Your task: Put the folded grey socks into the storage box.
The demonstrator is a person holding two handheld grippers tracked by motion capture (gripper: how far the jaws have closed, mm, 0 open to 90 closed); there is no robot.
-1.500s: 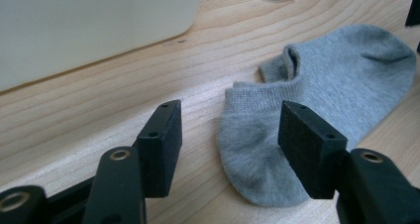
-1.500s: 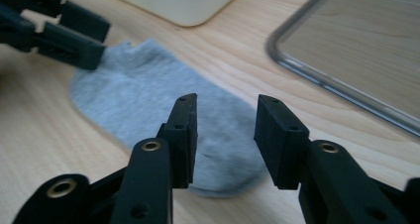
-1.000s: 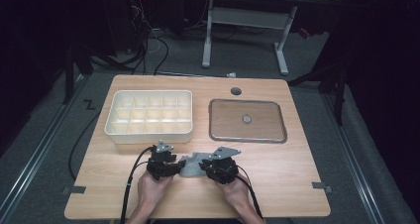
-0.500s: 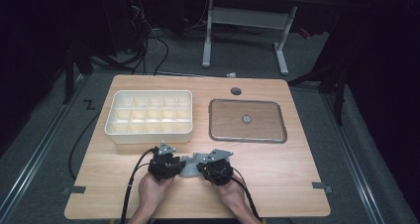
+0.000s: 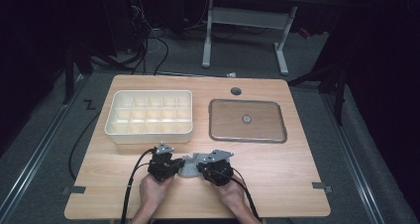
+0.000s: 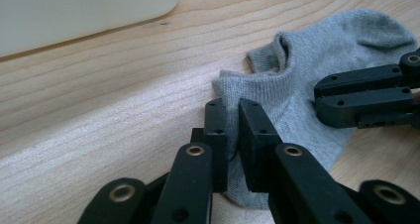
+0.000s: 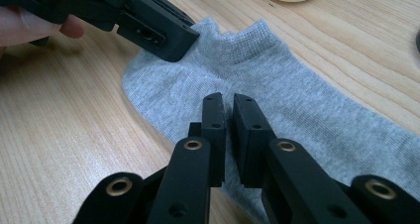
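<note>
A grey ankle sock (image 5: 188, 166) lies flat on the wooden table near its front edge, between my two grippers. My left gripper (image 5: 176, 167) comes at it from the left. Its jaws have just been closing and now pinch the sock's (image 6: 297, 80) edge near the cuff, at my left gripper (image 6: 230, 122). My right gripper (image 5: 201, 168) comes in from the right and is shut on a fold of the sock (image 7: 302, 115) in its middle, at my right gripper (image 7: 227, 110). Each gripper view also shows the other one: the right gripper (image 6: 322, 97) and the left gripper (image 7: 181, 40).
A cream divided tray (image 5: 148, 133) stands just beyond the grippers at the back left. A shallow brown tray (image 5: 247, 138) with a small round piece (image 5: 246, 119) in it sits at the back right. A cable hole (image 5: 236, 91) lies near the far edge.
The right gripper has shifted a little to the left, closer to the left gripper. The left hand has stayed where it was.
</note>
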